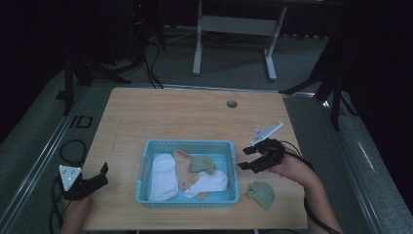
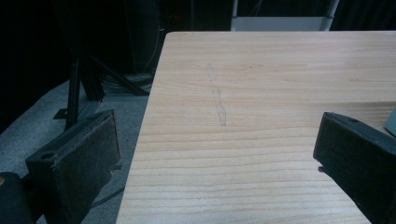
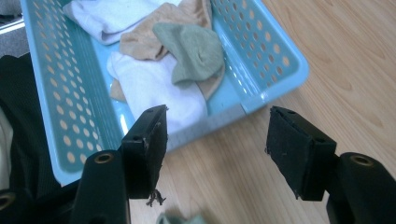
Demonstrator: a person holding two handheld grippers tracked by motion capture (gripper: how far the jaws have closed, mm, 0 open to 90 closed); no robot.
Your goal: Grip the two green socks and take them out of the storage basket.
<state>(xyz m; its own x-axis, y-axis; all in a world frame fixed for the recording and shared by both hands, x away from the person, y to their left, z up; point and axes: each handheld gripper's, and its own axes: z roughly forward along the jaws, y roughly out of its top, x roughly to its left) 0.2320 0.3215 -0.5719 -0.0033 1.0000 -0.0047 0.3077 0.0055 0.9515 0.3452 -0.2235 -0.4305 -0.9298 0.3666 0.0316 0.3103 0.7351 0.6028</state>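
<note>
A dark room with grey floor and black stands surrounds a pale wooden table (image 1: 195,117) with visible grain and a small round hole near its far edge. Near the front sits a light blue perforated plastic basket (image 1: 187,145) holding soft crumpled socks: a white sock (image 1: 163,176), a tan sock (image 1: 184,168), a green sock (image 1: 202,165) on top, and another white one (image 1: 208,184). A loose green sock (image 1: 261,194) lies on the table right of the basket. The right tool (image 1: 247,158) hovers just beside the basket's right wall, jaws spread, empty. The left tool (image 1: 100,176) rests at the table's left edge, spread, empty.
</note>
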